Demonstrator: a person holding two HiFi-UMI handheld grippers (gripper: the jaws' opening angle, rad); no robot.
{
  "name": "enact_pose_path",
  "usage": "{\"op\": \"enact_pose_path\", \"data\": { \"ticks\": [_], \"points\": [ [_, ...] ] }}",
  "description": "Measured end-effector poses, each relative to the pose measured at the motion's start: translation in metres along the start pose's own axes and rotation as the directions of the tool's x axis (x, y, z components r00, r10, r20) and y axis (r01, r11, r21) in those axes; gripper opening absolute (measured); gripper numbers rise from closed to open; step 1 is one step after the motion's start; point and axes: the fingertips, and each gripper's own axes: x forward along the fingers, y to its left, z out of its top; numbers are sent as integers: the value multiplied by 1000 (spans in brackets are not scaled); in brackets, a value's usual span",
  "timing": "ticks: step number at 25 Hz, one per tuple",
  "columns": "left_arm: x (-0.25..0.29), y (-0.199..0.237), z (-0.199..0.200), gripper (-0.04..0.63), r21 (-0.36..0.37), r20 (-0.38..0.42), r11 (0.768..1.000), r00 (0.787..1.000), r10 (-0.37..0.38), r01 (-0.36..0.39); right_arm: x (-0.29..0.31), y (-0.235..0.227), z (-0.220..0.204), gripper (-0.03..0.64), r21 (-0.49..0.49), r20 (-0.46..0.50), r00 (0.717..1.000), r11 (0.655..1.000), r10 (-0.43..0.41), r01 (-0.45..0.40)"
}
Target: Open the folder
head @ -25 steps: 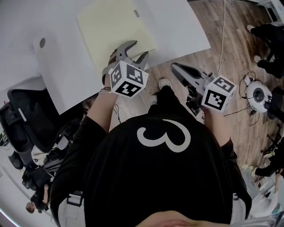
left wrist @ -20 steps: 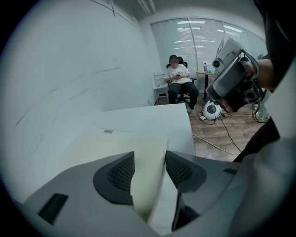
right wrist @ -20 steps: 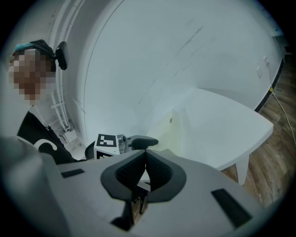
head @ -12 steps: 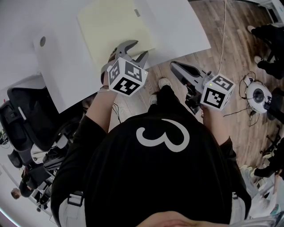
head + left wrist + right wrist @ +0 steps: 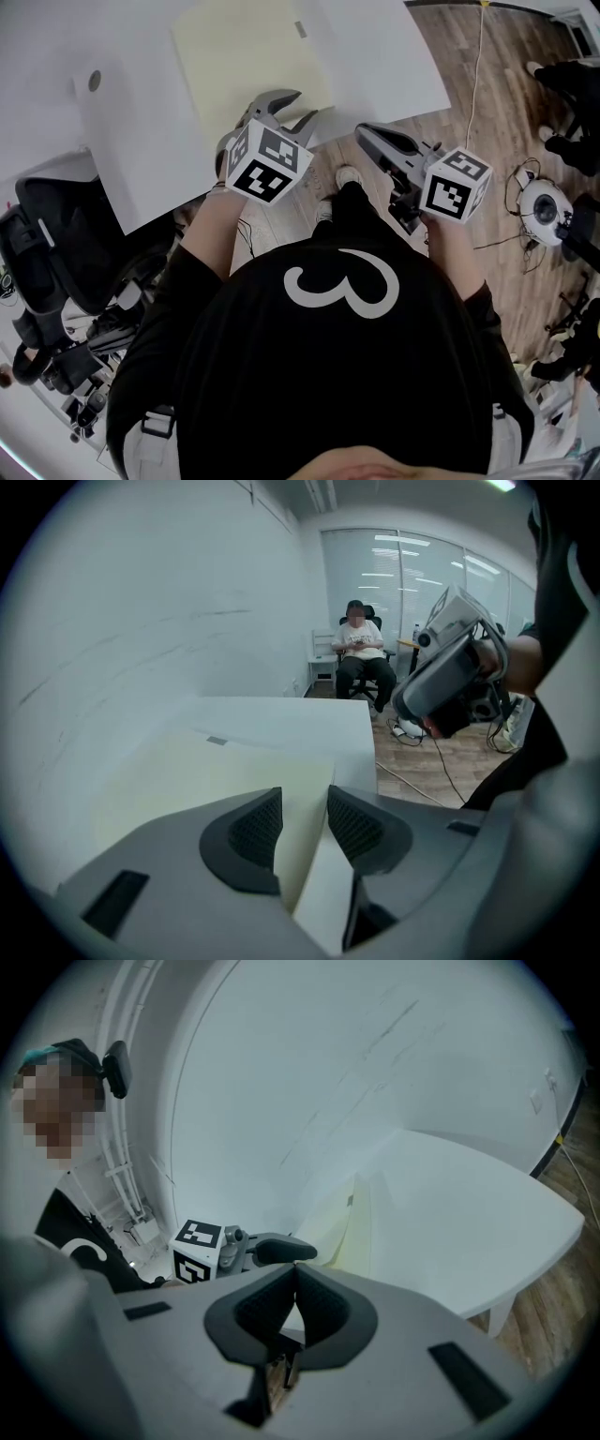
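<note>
Head view is showing the left gripper (image 5: 300, 105) reaching over the near edge of the white table (image 5: 394, 56). Its tips are sitting at the near right corner of the pale yellow folder (image 5: 248, 66), which is lying flat on the table just ahead of it. Left gripper view is showing its jaws standing apart and closing, with the folder's corner edge lying between the pads and neither pad pressing on it yet. To its right, the right gripper (image 5: 366, 134) is hovering beside the table's edge over the wooden floor (image 5: 487, 75), apart from the folder. Right gripper view is showing its jaws clenched together on nothing, with the folder lying on the table ahead of it.
</note>
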Motion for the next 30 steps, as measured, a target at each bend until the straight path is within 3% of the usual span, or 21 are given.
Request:
{"op": "enact_pose_path", "data": {
  "ticks": [4,12,19,30],
  "points": [
    [-2,-3,3,138,-19,12,1000,1000,-18,18,7,-3,2,23,-4,-11,1000,1000,-2,2],
    [-4,-9,6,81,43,5,999,1000,29,-29,22,-13,5,23,-59,-43,999,998,-32,29],
    [-10,-8,7,50,67,18,996,998,59,-60,44,-28,-2,24,-152,-97,989,984,-113,97],
    [-16,-4,12,34,14,71,998,995,68,-69,67,-39,-2,23,-280,-124,974,949,-187,147]
  ]
}}
